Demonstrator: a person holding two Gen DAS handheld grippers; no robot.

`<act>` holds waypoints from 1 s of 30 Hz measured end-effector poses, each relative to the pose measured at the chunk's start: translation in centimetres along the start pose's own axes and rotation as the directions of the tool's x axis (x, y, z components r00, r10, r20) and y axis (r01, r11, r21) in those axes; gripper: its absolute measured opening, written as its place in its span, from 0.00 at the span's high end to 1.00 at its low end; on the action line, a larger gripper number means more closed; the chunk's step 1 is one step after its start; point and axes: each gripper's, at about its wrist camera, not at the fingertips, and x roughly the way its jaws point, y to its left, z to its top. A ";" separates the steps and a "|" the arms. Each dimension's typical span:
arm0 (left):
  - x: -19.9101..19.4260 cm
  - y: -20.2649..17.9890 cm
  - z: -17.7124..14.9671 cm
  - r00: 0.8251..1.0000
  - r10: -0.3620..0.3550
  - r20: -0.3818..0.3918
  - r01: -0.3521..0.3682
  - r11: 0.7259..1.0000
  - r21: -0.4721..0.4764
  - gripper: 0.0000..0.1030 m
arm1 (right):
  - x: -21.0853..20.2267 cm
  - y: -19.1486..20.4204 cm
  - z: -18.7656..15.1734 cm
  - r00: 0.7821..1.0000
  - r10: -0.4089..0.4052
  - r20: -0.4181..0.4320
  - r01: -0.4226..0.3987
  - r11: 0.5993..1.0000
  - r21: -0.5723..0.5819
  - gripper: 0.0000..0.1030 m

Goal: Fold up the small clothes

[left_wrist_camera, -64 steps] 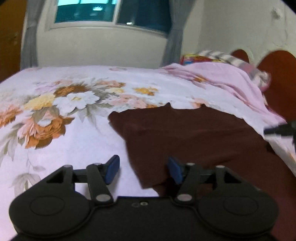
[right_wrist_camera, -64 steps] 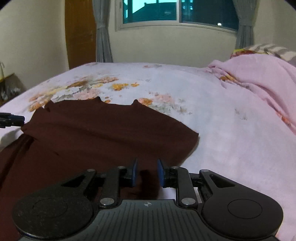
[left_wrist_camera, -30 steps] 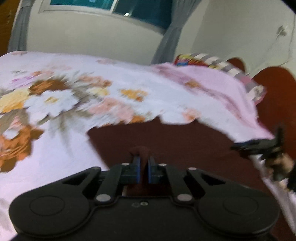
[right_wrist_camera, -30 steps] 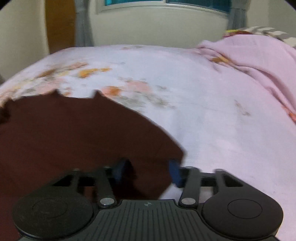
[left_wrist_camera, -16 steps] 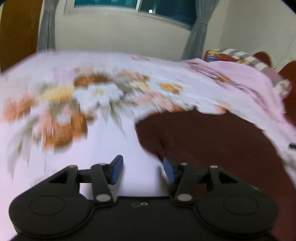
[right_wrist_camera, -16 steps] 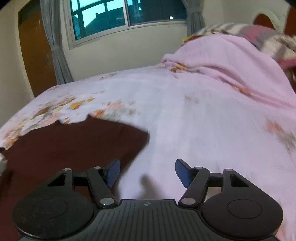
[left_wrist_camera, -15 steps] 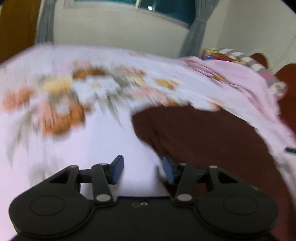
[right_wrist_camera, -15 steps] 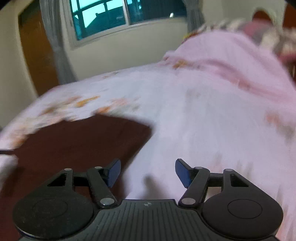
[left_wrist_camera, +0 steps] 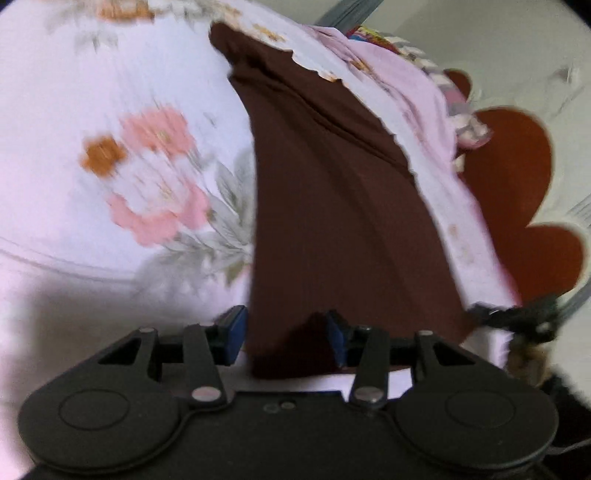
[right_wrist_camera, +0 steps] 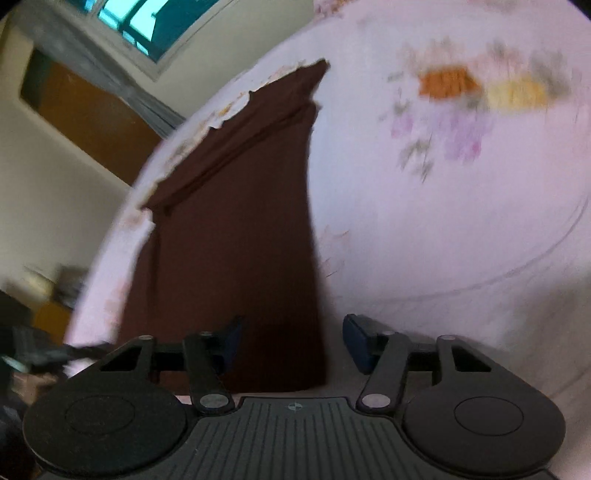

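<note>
- Both cameras tilt steeply down over the bed, and the frames are smeared with motion blur.
- The dark brown garment [left_wrist_camera: 332, 192] lies flat on the floral bedsheet [left_wrist_camera: 110, 110], a long ribbed panel running away from the lens with a fold seam near its far end.
- Left hand-held gripper [left_wrist_camera: 286, 338]: jaws spread apart, blue pads on either side of the garment's near left corner, the cloth's edge sitting between them, nothing pinched.
- Right hand-held gripper [right_wrist_camera: 291, 341]: jaws wide apart too, straddling the near right corner of the same brown garment [right_wrist_camera: 236, 229]; the left pad is over the cloth, the right pad over bare bedsheet [right_wrist_camera: 443, 221].
- In the left view, the right gripper's black tip pokes in at the garment's right edge, low in the frame.
- A pink blanket [left_wrist_camera: 413, 88] is bunched along the far right of the bed, with the reddish headboard [left_wrist_camera: 517, 177] behind it.
- The right view catches a window [right_wrist_camera: 147, 26] and a brown door [right_wrist_camera: 92, 114] up in the left corner.
</note>
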 end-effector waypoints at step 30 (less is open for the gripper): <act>9.0 5.3 26.1 0.879 -0.122 0.461 0.280 0.914 -0.292 0.91 | 16.8 0.2 31.6 0.929 0.280 0.243 -0.346 0.891 0.295 0.96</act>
